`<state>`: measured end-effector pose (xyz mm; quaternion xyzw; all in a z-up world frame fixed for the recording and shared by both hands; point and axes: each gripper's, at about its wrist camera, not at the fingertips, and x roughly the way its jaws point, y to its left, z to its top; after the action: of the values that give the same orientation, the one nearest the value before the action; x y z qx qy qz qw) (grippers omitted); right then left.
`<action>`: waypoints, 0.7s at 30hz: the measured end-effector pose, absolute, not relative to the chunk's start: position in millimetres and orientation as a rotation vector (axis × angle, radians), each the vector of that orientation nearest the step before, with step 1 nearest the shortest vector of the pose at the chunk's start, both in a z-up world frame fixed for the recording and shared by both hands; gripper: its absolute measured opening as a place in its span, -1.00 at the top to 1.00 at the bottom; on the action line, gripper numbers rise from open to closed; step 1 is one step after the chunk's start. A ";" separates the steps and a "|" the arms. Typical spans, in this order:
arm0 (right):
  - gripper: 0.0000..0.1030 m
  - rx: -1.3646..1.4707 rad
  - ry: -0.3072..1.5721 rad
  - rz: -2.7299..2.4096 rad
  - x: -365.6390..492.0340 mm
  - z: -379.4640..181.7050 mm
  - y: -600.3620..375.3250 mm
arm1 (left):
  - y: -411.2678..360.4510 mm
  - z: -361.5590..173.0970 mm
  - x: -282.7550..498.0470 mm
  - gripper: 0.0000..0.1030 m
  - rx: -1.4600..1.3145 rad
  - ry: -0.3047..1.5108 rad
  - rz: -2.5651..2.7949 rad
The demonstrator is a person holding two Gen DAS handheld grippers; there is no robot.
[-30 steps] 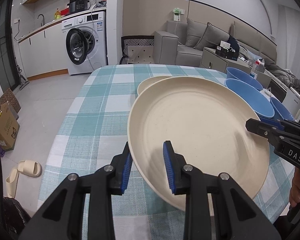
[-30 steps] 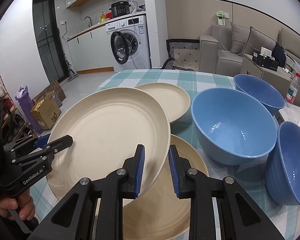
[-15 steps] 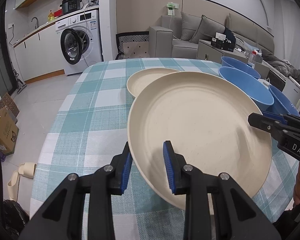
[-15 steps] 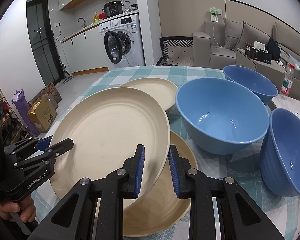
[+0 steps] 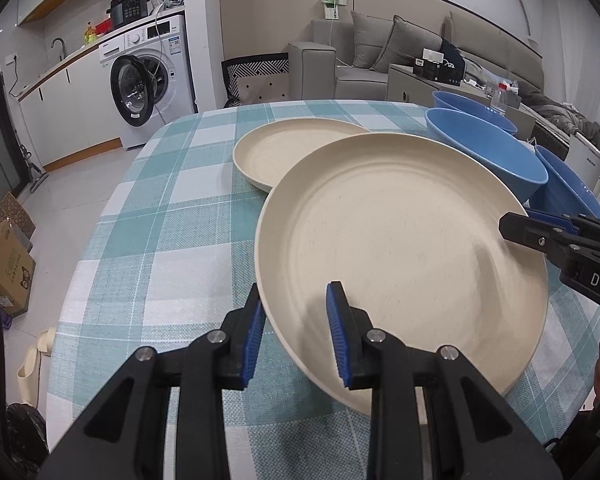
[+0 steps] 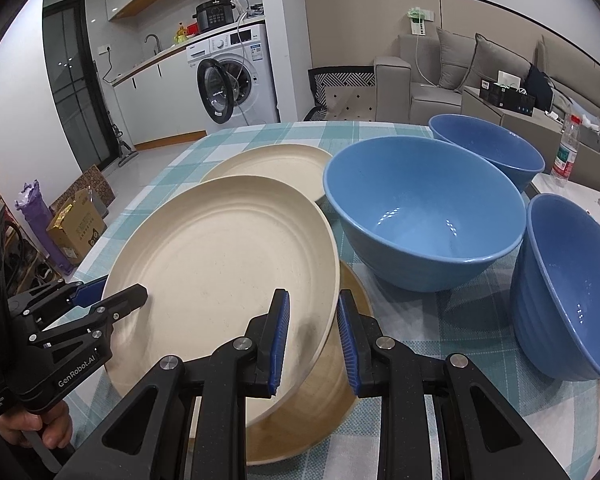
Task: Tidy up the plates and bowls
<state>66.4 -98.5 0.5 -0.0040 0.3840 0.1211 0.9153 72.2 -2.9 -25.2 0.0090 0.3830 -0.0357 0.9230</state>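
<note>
Lowered a bit, cream plate (image 5: 404, 256) w/ faint ridges, tilted, both grippers' jaws clamping its rim.

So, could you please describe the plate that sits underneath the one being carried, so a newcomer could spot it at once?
Start at the checked tablecloth, at its near edge left of the three blue bowls. The bottom plate lies flat there, mostly covered by the tilted lifted plate. Its exposed crescent looks darker, tan-brown, unlike the paler cream plates.
</note>
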 end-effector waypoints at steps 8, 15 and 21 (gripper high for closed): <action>0.50 -0.008 0.801 0.235 66.1 -5.3 -103.3 | -9.4 -30.7 72.6 0.45 0.037 0.801 -0.081; 0.49 -0.019 0.807 0.223 64.1 -8.8 -102.6 | -14.1 -33.3 72.8 0.45 0.055 0.814 -0.084; 0.49 -0.024 0.813 0.208 63.1 -11.1 -102.3 | -17.4 -35.7 72.4 0.45 0.067 0.821 -0.089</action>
<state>63.1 -102.3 -11.1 -0.0118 0.3947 0.1012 0.9131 72.4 -17.4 -35.7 0.0328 0.3987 -0.0434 0.9155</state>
